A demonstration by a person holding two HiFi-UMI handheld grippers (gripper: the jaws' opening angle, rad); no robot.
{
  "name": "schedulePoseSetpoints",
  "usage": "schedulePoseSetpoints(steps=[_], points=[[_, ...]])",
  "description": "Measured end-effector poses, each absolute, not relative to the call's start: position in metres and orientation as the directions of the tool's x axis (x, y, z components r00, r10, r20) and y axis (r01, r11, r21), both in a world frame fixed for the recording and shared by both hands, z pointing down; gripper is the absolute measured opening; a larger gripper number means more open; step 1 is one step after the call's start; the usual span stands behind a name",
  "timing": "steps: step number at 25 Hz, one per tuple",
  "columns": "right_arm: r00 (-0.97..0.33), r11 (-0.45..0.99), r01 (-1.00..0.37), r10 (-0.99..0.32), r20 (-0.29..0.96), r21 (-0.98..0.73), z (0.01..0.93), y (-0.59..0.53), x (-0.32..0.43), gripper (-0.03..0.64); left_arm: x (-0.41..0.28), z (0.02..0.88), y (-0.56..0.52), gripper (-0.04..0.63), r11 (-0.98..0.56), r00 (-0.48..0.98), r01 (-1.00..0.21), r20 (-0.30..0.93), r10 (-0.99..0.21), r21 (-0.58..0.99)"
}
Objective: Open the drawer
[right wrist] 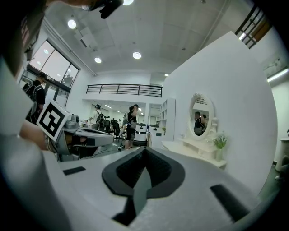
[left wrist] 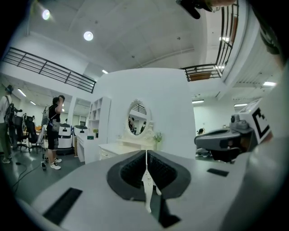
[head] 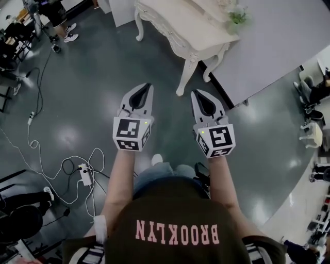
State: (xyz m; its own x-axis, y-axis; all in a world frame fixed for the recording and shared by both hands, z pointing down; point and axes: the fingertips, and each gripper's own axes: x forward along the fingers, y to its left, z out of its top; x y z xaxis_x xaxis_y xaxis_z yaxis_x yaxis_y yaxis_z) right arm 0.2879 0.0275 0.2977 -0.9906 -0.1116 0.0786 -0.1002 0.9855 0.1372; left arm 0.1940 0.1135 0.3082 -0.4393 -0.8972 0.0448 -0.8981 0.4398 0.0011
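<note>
A white carved dressing table (head: 180, 32) with an oval mirror (left wrist: 137, 118) stands ahead against a white partition. Its drawer front (left wrist: 106, 153) is small and far off in the left gripper view, and nothing touches it. My left gripper (head: 147, 86) and right gripper (head: 199, 93) are held side by side over the grey floor, pointing level toward the table, well short of it. Both have their jaws together with nothing between them. In the left gripper view the left gripper (left wrist: 146, 154) shows a closed seam, and the right gripper (right wrist: 144, 151) looks the same in its own view.
White cables and a power strip (head: 85, 174) lie on the floor at left. The white partition wall (head: 278, 49) runs to the right of the table. A small plant (head: 237, 15) stands on the tabletop. People (left wrist: 54, 131) stand far left; chairs (head: 311, 131) at right.
</note>
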Motion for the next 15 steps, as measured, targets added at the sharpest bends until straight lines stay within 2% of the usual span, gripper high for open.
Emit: schedulePoseSetpoints(steps=[15], points=[[-0.985,0.986,-0.131,-0.141,0.094,0.104,0.313,-0.005,0.198,-0.003,0.101,0.323,0.108,0.008,0.464,-0.463,-0.886,0.051,-0.885,0.008]])
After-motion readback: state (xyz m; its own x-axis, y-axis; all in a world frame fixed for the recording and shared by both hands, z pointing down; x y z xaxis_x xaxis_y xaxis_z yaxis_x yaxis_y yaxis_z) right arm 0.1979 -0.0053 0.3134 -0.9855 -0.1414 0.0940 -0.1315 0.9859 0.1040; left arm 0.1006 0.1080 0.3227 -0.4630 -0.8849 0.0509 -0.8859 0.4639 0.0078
